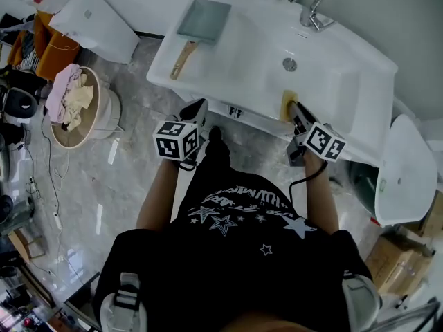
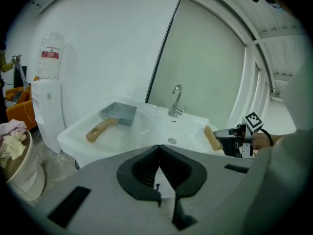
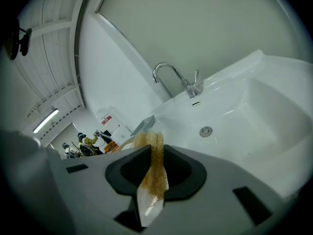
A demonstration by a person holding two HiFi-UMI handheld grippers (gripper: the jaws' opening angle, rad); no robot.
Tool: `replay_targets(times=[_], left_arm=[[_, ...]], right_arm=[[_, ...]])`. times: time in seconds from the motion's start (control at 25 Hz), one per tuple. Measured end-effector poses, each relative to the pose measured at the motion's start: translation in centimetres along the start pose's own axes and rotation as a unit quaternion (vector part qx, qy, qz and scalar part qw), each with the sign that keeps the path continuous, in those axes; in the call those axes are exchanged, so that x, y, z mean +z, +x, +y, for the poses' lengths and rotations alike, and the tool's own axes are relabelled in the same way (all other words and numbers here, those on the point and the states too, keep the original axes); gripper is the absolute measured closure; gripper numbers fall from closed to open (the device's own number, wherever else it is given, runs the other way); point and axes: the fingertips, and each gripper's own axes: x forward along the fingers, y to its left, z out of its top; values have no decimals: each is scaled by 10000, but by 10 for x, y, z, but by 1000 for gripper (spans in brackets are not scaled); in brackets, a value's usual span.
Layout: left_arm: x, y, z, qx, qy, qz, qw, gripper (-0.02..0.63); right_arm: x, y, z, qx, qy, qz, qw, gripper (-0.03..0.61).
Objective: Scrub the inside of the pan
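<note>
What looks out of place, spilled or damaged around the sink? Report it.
Nothing stands out. The pan lies flat on the left ledge of the sink, no spill shows, and the right gripper is shut on the sponge by the front rim. A spare white basin stands beside the sink.

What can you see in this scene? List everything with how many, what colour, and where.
sink: one, white, in front of the person
faucet: one, chrome, at the sink's back edge
drain: one, metal, in the basin floor
pan: one, grey with a wooden handle, on the sink's left ledge
sponge: one, yellow-brown, at the sink's front rim
basket: one, beige, on the floor left of the sink
clothes: a pile, pink and cream, in the basket
water dispenser: one, white, left of the sink
left gripper: one, dark, shut and empty, before the sink
right gripper: one, dark, shut on the sponge
</note>
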Motion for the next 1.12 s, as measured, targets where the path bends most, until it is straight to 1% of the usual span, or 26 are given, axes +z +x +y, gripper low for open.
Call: replay_targets(times=[0.16, 0.28, 0.4, 0.48, 0.52, 0.56, 0.6, 0.68, 0.8, 0.88, 1.0, 1.12], left_arm=[[35, 16, 46, 204, 49, -62, 9998, 606], [58, 22, 79, 319, -7, -117, 9994, 606], [71, 24, 101, 376, 47, -46, 9993, 604], [71, 27, 115, 468, 160, 114, 9987, 597], [68, 30, 121, 487, 195, 221, 9984, 561], [65, 33, 127, 476, 199, 344, 9981, 500], [61, 35, 132, 445, 172, 468, 9978, 464], [54, 41, 143, 383, 86, 676, 9969, 416], [47, 48, 158, 347, 58, 913, 9952, 407], [46, 55, 162, 304, 60, 982, 9947, 407], [44, 64, 167, 174, 81, 1098, 9938, 407], [38, 71, 170, 61, 95, 1334, 9910, 407]], right_arm=[[24, 53, 23, 105, -218, 83, 9997, 499], [37, 92, 42, 196, -370, 206, 9989, 499], [50, 127, 62, 324, -503, 338, 9976, 499], [54, 147, 72, 412, -552, 416, 9968, 499], [54, 156, 77, 449, -573, 452, 9963, 498], [55, 164, 81, 478, -597, 490, 9959, 499], [55, 172, 85, 501, -623, 528, 9954, 499], [56, 187, 94, 541, -671, 595, 9945, 499], [55, 206, 107, 585, -754, 689, 9930, 499], [53, 216, 114, 608, -836, 767, 9917, 499], [50, 232, 124, 646, -1002, 867, 9891, 499], [51, 247, 136, 655, -1210, 940, 9860, 497]])
